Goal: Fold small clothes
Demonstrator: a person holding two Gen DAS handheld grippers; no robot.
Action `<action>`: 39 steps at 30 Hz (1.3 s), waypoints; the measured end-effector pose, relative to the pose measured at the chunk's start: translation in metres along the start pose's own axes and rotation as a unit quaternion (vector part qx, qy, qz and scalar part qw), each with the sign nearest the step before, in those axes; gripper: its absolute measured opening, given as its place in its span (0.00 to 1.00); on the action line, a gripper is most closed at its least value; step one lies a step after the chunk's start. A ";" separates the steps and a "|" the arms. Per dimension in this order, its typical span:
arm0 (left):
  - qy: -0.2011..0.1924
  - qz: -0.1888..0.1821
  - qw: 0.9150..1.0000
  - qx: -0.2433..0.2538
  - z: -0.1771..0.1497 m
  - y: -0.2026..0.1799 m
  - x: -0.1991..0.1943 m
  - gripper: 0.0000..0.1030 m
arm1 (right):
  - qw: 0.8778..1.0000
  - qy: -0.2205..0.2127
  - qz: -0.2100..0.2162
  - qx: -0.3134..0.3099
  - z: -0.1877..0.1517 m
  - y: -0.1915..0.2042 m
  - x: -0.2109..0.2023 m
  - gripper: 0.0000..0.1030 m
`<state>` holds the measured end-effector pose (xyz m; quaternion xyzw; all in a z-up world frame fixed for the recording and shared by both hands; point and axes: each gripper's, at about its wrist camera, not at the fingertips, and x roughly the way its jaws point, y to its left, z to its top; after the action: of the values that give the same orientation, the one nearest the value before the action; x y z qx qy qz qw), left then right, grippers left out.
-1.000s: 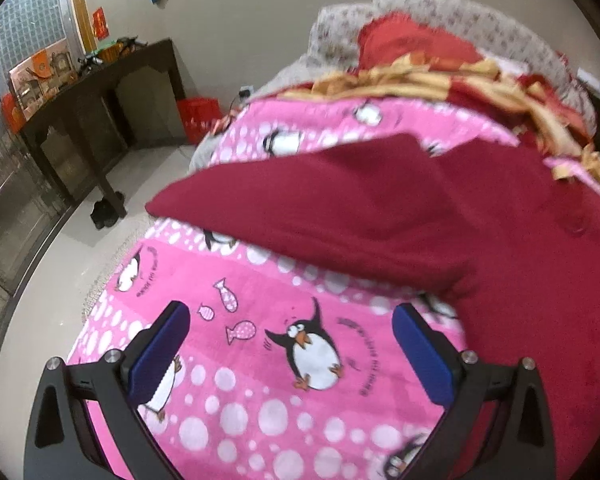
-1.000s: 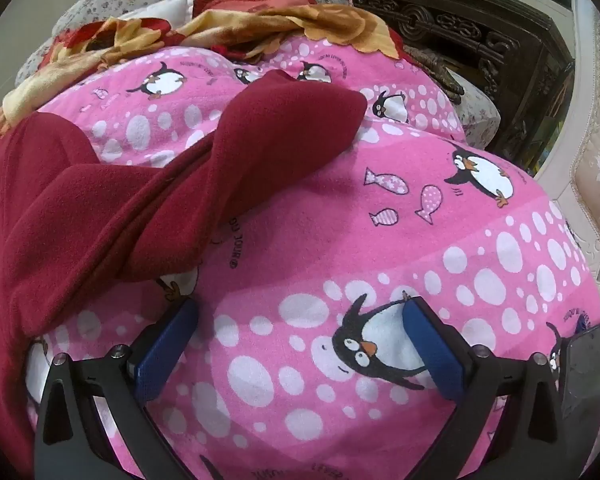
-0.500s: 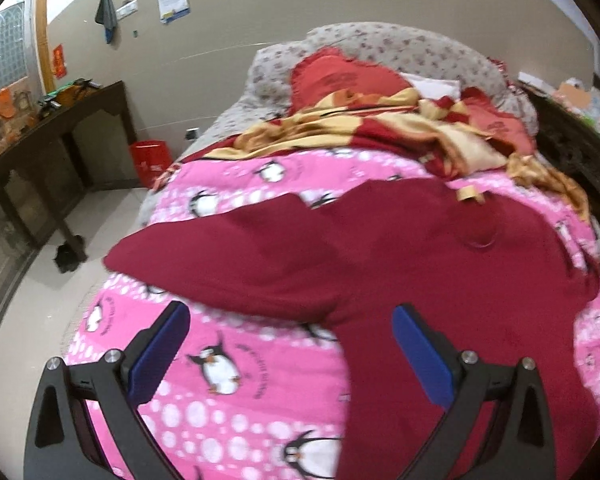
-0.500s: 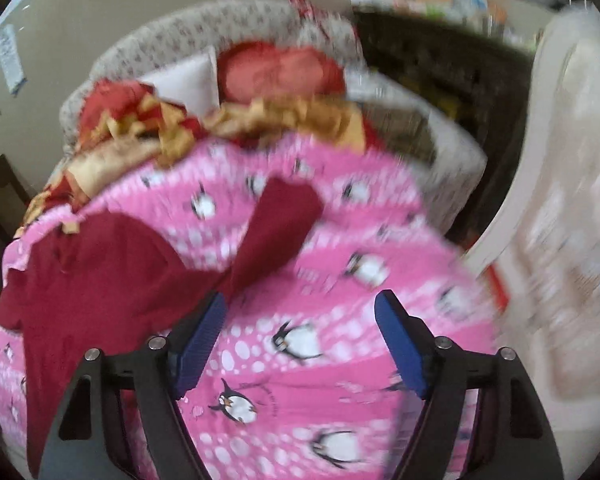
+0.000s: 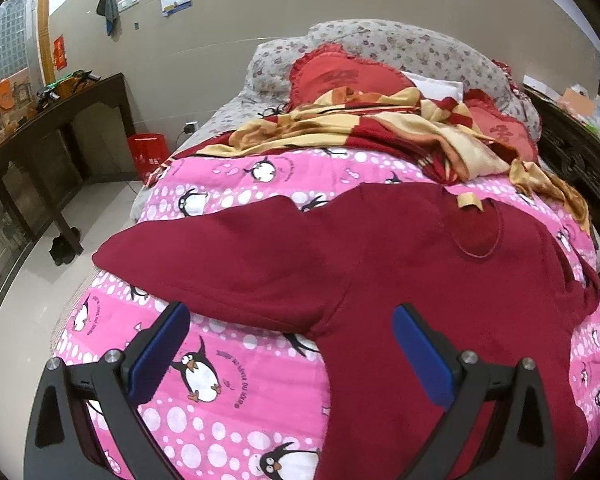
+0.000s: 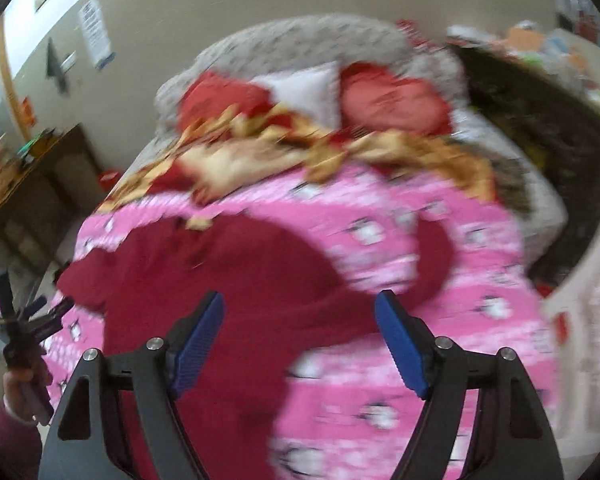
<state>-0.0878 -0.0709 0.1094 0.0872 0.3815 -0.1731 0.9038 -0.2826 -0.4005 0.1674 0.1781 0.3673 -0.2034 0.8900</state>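
Observation:
A dark red long-sleeved top lies spread flat on a pink penguin-print quilt, one sleeve stretched to the left. My left gripper is open and empty, held above the quilt just short of that sleeve's lower edge. The right wrist view is blurred; the same top lies there with its other sleeve reaching right. My right gripper is open and empty, held above the top's body. The left gripper and the hand holding it show at the far left of that view.
A red and yellow blanket and red cushions lie heaped at the head of the bed. A dark wooden side table and a red bin stand on the floor to the left. Dark carved furniture lines the right side.
Both grippers have pulled up and back from the quilt, so the whole bed and top now show. Both stay open and empty. The right view has swung left and is blurred.

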 end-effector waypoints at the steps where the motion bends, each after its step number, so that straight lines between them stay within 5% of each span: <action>1: 0.002 0.001 1.000 -0.002 0.000 0.002 0.002 1.00 | 1.000 0.000 -0.002 -0.010 -0.003 0.013 0.015 0.78; 8: 0.012 0.006 1.000 -0.009 -0.002 0.016 0.018 1.00 | 0.999 0.031 -0.008 -0.028 -0.027 0.076 0.097 0.78; 15: 0.019 0.005 0.999 -0.028 0.000 0.031 0.036 1.00 | 0.998 0.029 -0.023 -0.050 -0.031 0.104 0.128 0.78; 39: 0.035 -0.003 0.999 -0.037 0.004 0.030 0.063 1.00 | 0.997 0.034 -0.034 -0.063 -0.028 0.123 0.161 0.78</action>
<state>-0.0334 -0.0600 0.0677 0.0588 0.4188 -0.1582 0.8923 -0.1342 -0.3192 0.0523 0.1158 0.4154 -0.2037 0.8790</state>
